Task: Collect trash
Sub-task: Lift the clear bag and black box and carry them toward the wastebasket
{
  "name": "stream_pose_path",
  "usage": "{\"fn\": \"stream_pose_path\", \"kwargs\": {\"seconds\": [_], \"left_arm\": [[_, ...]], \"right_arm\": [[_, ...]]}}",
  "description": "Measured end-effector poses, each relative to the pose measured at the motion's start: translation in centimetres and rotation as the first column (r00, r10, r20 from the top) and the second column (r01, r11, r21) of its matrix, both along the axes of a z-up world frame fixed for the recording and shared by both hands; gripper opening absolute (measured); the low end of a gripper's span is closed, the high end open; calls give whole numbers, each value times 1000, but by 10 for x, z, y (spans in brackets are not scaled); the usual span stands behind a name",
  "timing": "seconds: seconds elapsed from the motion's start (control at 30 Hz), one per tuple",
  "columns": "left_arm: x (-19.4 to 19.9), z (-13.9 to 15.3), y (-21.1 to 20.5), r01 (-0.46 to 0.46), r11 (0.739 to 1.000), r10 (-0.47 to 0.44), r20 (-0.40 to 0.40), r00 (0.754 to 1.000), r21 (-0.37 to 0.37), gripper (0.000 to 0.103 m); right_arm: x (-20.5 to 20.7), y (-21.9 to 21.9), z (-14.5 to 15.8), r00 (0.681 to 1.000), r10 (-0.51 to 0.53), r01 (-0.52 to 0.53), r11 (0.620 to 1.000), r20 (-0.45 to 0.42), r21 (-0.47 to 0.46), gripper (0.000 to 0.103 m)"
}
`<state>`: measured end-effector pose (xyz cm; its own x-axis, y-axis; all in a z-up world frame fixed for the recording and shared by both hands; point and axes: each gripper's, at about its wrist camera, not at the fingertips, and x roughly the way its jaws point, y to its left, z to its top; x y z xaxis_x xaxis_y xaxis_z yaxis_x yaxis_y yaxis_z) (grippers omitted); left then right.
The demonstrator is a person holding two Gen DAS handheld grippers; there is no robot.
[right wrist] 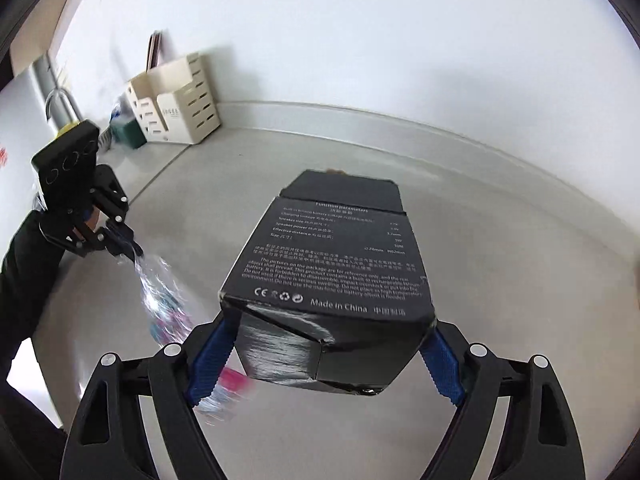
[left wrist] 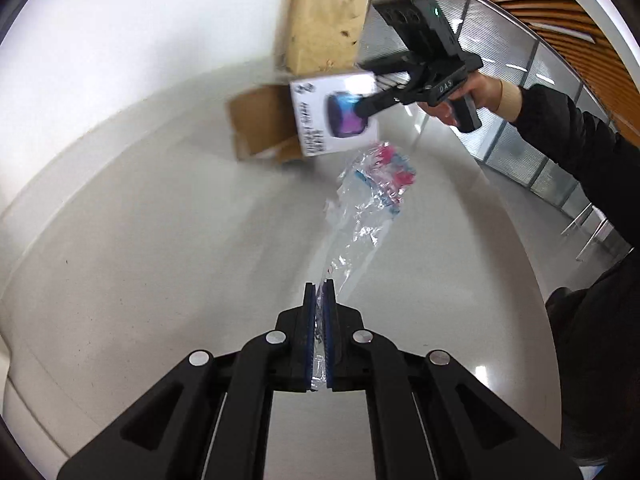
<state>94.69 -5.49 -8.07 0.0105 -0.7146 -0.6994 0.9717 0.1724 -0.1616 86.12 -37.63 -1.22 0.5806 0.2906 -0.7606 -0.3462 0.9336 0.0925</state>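
My left gripper [left wrist: 319,286] is shut on a clear plastic bag [left wrist: 372,196] with pink and blue print, which hangs in the air ahead of the fingers. My right gripper [right wrist: 326,320] is shut on a small product box [right wrist: 332,264], black on the side with printed text, held above the floor. In the left wrist view the same box [left wrist: 334,114] shows its white face with a speaker picture, held by the right gripper [left wrist: 366,106]. In the right wrist view the left gripper [right wrist: 134,249] holds the bag [right wrist: 160,296] at the left.
A brown cardboard box [left wrist: 260,124] and a tan padded block [left wrist: 324,26] lie on the grey floor beyond the held box. A cream slotted organizer [right wrist: 176,104] and a green box [right wrist: 128,132] stand against the white wall. Glass panels [left wrist: 520,120] are at the right.
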Motion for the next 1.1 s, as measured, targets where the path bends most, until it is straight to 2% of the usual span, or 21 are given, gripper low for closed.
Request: {"fn": "stream_pose_path", "kwargs": {"seconds": [0.13,0.17,0.27,0.43,0.5,0.7,0.9,1.1], "left_arm": [[-37,14,8,-51,998,49,78,996,23,5],[-54,20,12,-64,998,62,114,991,12,5],[-90,34,13,-91,996,94,157,983,-25,5],[-124,51,27,-125,990,136,179,974,-73,5],[-120,51,28,-134,988,146,174,974,-80,5],[-143,55,24,-159,979,180,171,969,-130,5],[-170,48,16,-231,949,259,112,959,-215,5],[-200,33,-6,-250,949,271,92,958,-193,5]], "right_arm": [[-57,-28,-11,993,-108,106,993,36,51,85],[-69,-33,-11,992,-118,116,992,34,56,85],[-105,-44,-12,988,-146,142,988,52,67,84],[-158,-52,-5,977,-185,176,981,107,86,84],[-166,-41,-5,975,-186,176,980,119,92,84],[-217,-42,13,961,-210,195,976,180,99,84],[-264,-41,25,942,-256,236,965,218,113,83],[-313,-30,31,933,-263,241,963,247,119,83]]}}
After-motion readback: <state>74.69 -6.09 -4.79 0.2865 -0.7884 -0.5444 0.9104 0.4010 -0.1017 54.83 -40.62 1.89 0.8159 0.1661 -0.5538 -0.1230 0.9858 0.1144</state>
